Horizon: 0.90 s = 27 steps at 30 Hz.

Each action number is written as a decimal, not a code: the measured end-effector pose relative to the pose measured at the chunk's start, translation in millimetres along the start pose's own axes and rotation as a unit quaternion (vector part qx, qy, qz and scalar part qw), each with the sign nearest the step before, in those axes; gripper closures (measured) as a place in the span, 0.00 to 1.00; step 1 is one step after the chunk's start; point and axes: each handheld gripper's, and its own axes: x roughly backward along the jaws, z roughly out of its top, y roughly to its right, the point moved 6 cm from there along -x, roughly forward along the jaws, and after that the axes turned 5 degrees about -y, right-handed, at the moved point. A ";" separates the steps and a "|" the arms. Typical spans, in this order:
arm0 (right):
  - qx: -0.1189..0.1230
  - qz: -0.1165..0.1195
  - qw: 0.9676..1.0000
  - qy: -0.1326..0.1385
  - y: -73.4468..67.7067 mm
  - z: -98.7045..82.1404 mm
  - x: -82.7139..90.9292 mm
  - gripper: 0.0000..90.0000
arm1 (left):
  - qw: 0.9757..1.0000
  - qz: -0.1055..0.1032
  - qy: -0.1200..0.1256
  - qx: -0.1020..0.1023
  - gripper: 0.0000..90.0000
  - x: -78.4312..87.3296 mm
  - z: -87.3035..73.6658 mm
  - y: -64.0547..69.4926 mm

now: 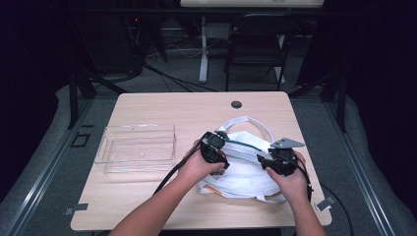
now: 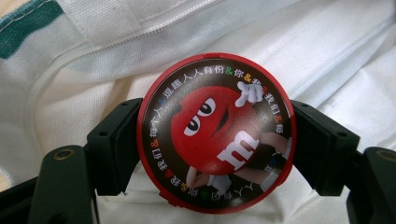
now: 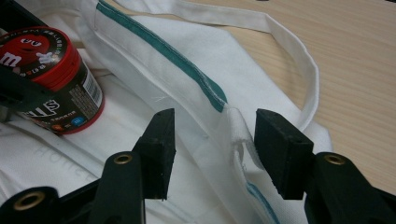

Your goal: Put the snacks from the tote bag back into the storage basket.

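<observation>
Clear plastic tray [image 1: 137,147] at left of bench [image 1: 162,105], nothing visible in it, well apart from the rest. Small dark round cap [image 1: 236,104] set in bench top near far edge.

Left claw [image 1: 220,137] in left hand [image 1: 199,166], just right of tray, over white cloth bag [image 1: 246,172]. Round candy can [image 2: 215,133] sitting between its jaws in the left gripper view: red lid with red cartoon character, ring of small print around rim. Jaws flanking the lid on both sides, spread wide, pads right at the rim; cannot tell whether still pressing, so read as released, can resting on bag cloth. In the right gripper view, same can [image 3: 53,79] seen lying tilted on the bag at upper left, dark body with label, red lid.

Bag lying flat at right-centre of bench, green stripe [image 3: 163,51] along its opening, white strap [image 1: 251,122] looping toward far side.

Right claw [image 1: 265,161] in right hand [image 1: 290,179] at bag's right part, grey plate on top. Jaws apart, a fold of bag edge [image 3: 236,128] standing between them, pads not pressing on it: released.
</observation>
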 end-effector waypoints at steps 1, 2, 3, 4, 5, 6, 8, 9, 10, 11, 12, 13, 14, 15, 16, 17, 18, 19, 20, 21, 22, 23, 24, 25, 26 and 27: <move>-0.002 0.000 1.000 0.002 -0.3 0.1 -0.2 0.54 | 1.000 0.002 0.002 -0.001 0.27 -0.8 0.4 0.0; -0.001 0.000 1.000 0.002 -0.3 0.1 -0.1 0.54 | 1.000 0.003 0.002 0.000 0.27 -1.8 0.6 0.4; -0.001 0.002 1.000 0.002 -0.3 0.2 -0.1 0.54 | 1.000 0.003 -0.001 -0.004 0.27 -2.5 0.6 0.0; -0.001 0.002 1.000 0.002 -0.2 0.2 -0.1 0.54 | 1.000 0.004 -0.002 -0.004 0.27 -2.9 0.8 -0.1; -0.001 0.001 1.000 0.002 -0.2 0.2 -0.1 0.54 | 1.000 0.003 -0.003 -0.004 0.27 -3.4 1.0 -0.3; -0.001 0.000 1.000 0.002 -0.2 0.2 0.0 0.54 | 1.000 0.003 -0.002 -0.002 0.27 -3.9 1.2 0.0; 0.000 -0.001 1.000 0.000 -0.2 0.0 0.1 0.54 | 1.000 0.003 -0.002 -0.002 0.27 -4.3 1.4 0.0; -0.001 0.000 1.000 0.001 -0.5 0.0 -0.2 0.54 | 1.000 0.004 -0.002 -0.002 0.27 -4.3 1.4 0.1; 0.000 0.000 1.000 0.001 -0.5 0.1 -0.2 0.54 | 1.000 0.005 0.000 -0.003 0.27 -4.4 1.3 0.3; 0.000 0.000 1.000 0.001 -0.6 0.1 -0.1 0.54 | 1.000 0.005 0.000 -0.004 0.28 -4.2 1.2 0.5; 0.001 0.000 1.000 0.001 -0.5 0.1 0.0 0.54 | 1.000 0.005 0.001 -0.007 0.28 -4.1 1.1 0.6; 0.001 0.000 1.000 0.001 -0.5 0.2 -0.1 0.54 | 1.000 0.005 0.001 -0.013 0.28 -4.1 1.1 0.5; 0.000 0.000 1.000 0.001 -0.4 0.2 -0.2 0.54 | 1.000 0.004 0.002 -0.016 0.28 -4.1 1.0 0.4; 0.000 -0.001 1.000 0.001 -0.4 0.2 -0.2 0.54 | 1.000 0.004 0.001 -0.019 0.28 -4.0 0.8 0.4; 0.001 0.000 1.000 0.001 -0.5 0.1 -0.1 0.54 | 1.000 0.005 0.001 -0.022 0.28 -3.9 0.9 0.5; 0.001 0.000 1.000 0.000 -0.5 0.1 -0.1 0.54 | 1.000 0.005 0.002 -0.026 0.28 -4.0 0.9 0.6; 0.001 -0.001 1.000 0.000 -0.5 0.1 -0.1 0.54 | 1.000 0.005 0.003 -0.030 0.28 -3.9 0.9 0.8; 0.001 0.000 1.000 0.000 -0.5 0.1 -0.2 0.54 | 0.999 0.005 0.002 -0.036 0.28 -3.7 0.9 0.5; 0.001 0.000 1.000 0.000 -0.5 0.1 -0.2 0.54 | 0.999 0.004 0.003 -0.037 0.28 -3.8 0.9 0.5; 0.001 0.000 1.000 0.000 -0.5 0.1 -0.2 0.54 | 0.999 0.002 0.003 -0.038 0.28 -3.9 0.8 0.7; 0.002 0.001 1.000 0.001 -0.7 0.1 -0.4 0.54 | 0.999 0.003 0.005 -0.042 0.28 -4.0 1.2 0.5; 0.002 0.001 1.000 0.001 -0.7 0.1 -0.5 0.54 | 0.999 0.001 0.004 -0.044 0.28 -3.8 1.0 0.7; 0.002 0.001 1.000 0.001 -0.6 0.1 -0.6 0.54 | 0.999 0.001 0.003 -0.048 0.28 -3.7 0.9 0.5; 0.002 0.001 1.000 0.001 -0.6 0.1 -0.6 0.54 | 0.999 0.001 0.003 -0.049 0.28 -3.7 0.9 0.5; 0.002 0.001 1.000 0.000 -0.6 0.1 -0.6 0.54 | 0.999 0.001 0.002 -0.051 0.28 -3.5 0.9 0.3; 0.002 0.001 1.000 0.000 -0.6 0.1 -0.7 0.54 | 0.999 0.001 0.003 -0.054 0.28 -3.7 1.0 0.3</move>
